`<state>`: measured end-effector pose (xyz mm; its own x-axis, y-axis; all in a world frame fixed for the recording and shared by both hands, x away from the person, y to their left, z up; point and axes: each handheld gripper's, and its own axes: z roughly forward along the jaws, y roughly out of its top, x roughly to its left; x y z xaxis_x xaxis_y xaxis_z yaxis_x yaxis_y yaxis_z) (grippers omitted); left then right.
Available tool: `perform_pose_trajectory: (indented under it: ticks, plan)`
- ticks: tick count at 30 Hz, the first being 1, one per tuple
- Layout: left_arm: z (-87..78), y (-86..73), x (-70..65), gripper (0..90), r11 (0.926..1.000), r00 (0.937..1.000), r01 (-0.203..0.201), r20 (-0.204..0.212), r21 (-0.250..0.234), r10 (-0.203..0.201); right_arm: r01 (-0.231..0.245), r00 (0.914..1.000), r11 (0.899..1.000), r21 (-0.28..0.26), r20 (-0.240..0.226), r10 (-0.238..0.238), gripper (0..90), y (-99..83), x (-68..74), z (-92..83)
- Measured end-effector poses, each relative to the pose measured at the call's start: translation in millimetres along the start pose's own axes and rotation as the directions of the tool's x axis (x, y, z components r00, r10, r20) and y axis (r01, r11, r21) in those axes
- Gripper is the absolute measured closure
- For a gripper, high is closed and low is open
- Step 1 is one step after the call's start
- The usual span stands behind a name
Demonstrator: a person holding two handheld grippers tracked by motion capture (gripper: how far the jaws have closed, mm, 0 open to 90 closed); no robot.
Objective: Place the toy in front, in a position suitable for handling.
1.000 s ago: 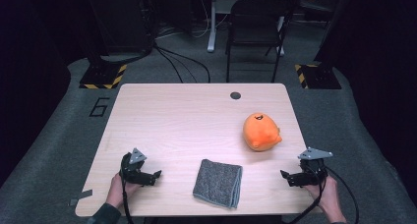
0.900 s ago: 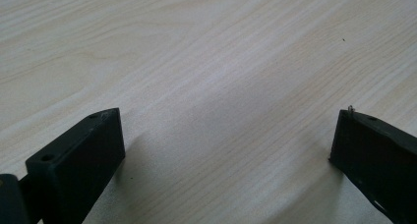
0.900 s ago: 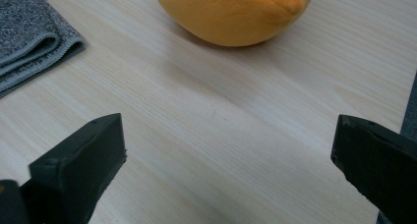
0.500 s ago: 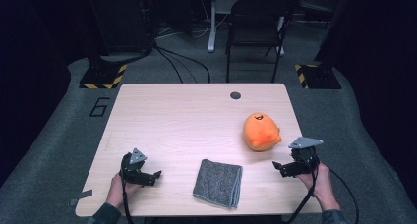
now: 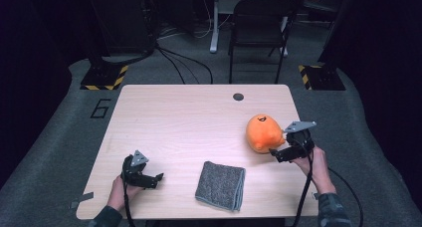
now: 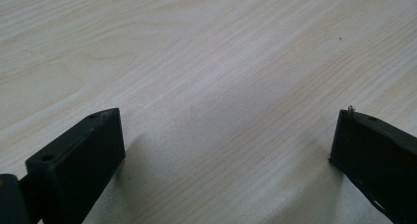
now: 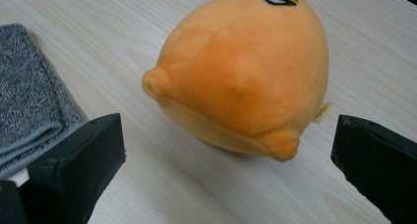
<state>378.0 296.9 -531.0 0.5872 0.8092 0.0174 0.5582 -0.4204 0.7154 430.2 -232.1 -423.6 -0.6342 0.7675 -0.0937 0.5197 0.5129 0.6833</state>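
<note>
High view is showing me reaching for the orange plush toy (image 5: 262, 133) at the right of the table (image 5: 174, 117), beside the folded grey towel (image 5: 220, 185). I'm holding my right gripper (image 5: 275, 153) wide open and empty, just short of it; next I'm judging it needs easing forward to straddle the body. My left gripper (image 5: 158, 179) is lying open and empty on bare wood. The toy's underside is hiding from me.

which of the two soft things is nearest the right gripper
The round orange plush toy, lying just ahead of the open right gripper; the folded grey towel lies farther off.

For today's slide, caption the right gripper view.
Open right claw faces an orange plush toy beside a grey towel.
</note>
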Motion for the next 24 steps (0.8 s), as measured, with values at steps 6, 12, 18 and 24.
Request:
perform_pose_trajectory:
  ticks: [6,12,18,24]
  plan:
    - [0.0,0.0,0.0,0.0,1.0,1.0,0.0,0.0,0.0,0.0,-0.006,1.0,1.0,0.002,-0.004,0.006,0.0,12.4,-9.3,9.5]
    - [0.0,0.0,0.0,0.0,1.0,1.0,-0.001,0.001,0.0,0.001,-0.015,0.9999,1.0,0.018,-0.007,0.015,0.0,21.9,-17.1,19.0]
    - [0.0,0.0,0.0,0.0,1.0,1.0,-0.001,0.001,0.0,0.001,-0.025,0.9995,0.999,0.031,-0.019,0.026,0.0,29.4,-23.3,30.2]
    - [0.0,0.0,0.0,0.0,1.0,1.0,0.0,0.001,0.0,0.0,0.0,0.9998,0.999,0.049,-0.022,0.001,1.1,38.4,-26.5,41.5]
